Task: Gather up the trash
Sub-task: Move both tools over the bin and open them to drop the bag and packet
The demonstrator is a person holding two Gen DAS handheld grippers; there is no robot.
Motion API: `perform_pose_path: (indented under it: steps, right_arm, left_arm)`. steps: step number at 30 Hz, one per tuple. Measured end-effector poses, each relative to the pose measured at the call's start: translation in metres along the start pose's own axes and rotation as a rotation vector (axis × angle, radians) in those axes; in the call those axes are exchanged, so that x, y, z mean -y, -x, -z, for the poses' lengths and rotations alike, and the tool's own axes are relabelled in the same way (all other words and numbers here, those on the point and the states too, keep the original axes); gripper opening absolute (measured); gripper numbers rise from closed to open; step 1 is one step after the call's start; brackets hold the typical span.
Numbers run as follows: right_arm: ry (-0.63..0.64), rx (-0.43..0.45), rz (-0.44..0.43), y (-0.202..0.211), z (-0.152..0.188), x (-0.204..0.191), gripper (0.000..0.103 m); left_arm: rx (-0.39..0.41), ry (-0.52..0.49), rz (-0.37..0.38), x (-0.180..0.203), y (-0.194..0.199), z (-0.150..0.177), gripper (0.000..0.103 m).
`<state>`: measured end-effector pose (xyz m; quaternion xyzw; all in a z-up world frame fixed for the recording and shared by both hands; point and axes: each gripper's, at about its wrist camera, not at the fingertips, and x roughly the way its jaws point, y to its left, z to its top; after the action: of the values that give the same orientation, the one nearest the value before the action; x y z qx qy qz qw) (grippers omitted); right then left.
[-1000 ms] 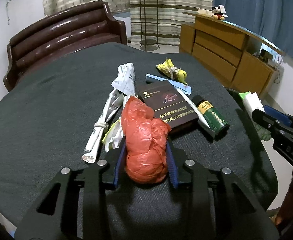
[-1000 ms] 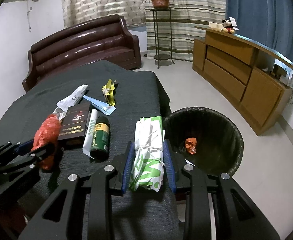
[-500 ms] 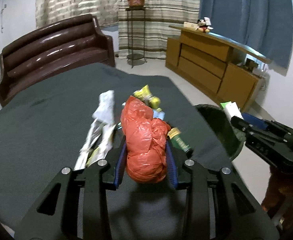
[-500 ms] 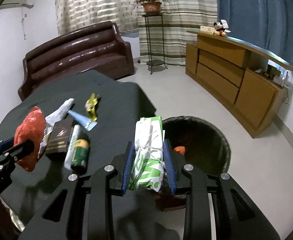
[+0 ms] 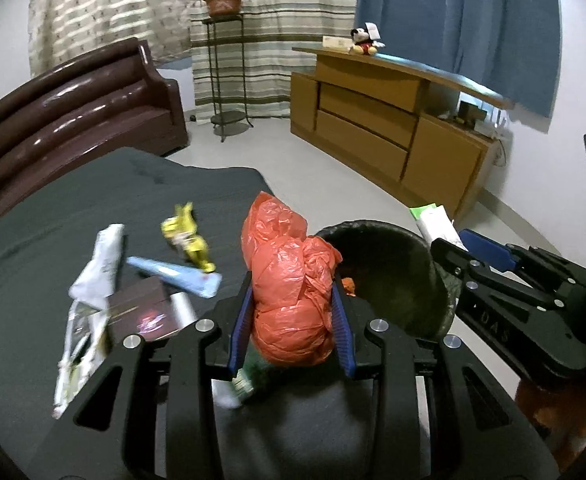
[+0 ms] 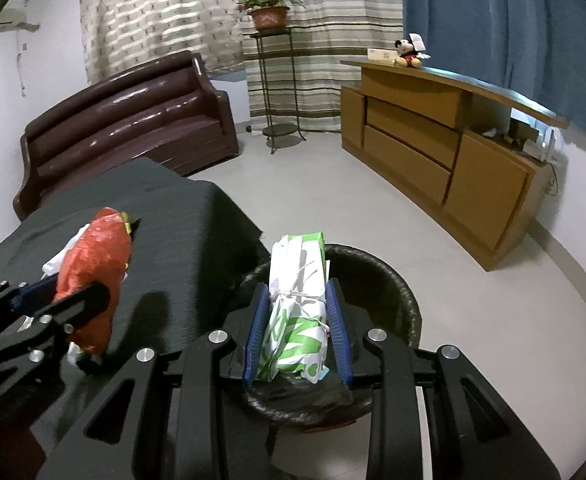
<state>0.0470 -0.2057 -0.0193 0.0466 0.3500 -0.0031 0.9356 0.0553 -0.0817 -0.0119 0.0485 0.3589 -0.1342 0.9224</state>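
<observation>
1. Grip status: left gripper (image 5: pixel 291 322) was clamped on the red plastic bag (image 5: pixel 289 280), blue pads pinching its lower half. Right gripper (image 6: pixel 297 330) was clamped on the green-white packet (image 6: pixel 299 300), pads at about mid-length, right where the white string ties it.
2. Location: both items were held in the air. Packet hung over the black bin (image 6: pixel 393 280), by the right wrist view roughly above the near part of the opening. Red bag was at the table (image 5: pixel 53 208) edge, bin (image 5: pixel 389 264) just beyond and to its right.
3. Red bag handling (judgement): wadded thin film, v. light, soft, fully compressible. Pads squeezed it in w/o resistance, so hold depends on bulk trapped between pads, not stiffness. Film is slick; a loose flap could snag on a pad at release. Best grip = thick knotted middle, as held.
4. Packet handling (judgement): flattish folded wrapper bundle, light, semi-stiff along its length, slippery skin. The string waist is the natural hold pt, stops it sliding fwd. Not fragile.
5. Bin: something small and orange (image 5: pixel 347 286) was already inside. Liner looked soft, rim wide, so tolerance for a drop seemed generous.
6. Left on table: yellow wrapper (image 5: pixel 187 238), blue tube (image 5: pixel 177 276), white wrapper (image 5: pixel 99 266), dark box (image 5: pixel 143 312), long clear packet (image 5: pixel 75 356). All looked light. Box is the only rigid one, take it across its short sides.
7. Risk: both grippers near the same bin opening, collision possible.
</observation>
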Motion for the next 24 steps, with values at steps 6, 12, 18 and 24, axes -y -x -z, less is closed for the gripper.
perform_pose_path:
  steps: [6,12,18,24]
  right_arm:
    - [-0.029,-0.019,0.015,-0.013,0.0,0.014,0.031]
    - [-0.062,-0.04,0.018,-0.024,0.002,0.024,0.031]
    - [-0.068,-0.05,0.022,-0.031,0.0,0.025,0.031]
    - [-0.077,-0.051,0.037,-0.034,0.001,0.029,0.031]
  left_arm:
    - [-0.03,-0.015,-0.008,0.018,-0.03,-0.01,0.034]
    - [-0.053,-0.031,-0.013,0.029,-0.05,-0.015,0.034]
    - [-0.078,-0.047,-0.017,0.035,-0.066,-0.017,0.034]
    - [-0.072,-0.071,-0.03,0.041,-0.073,-0.017,0.035]
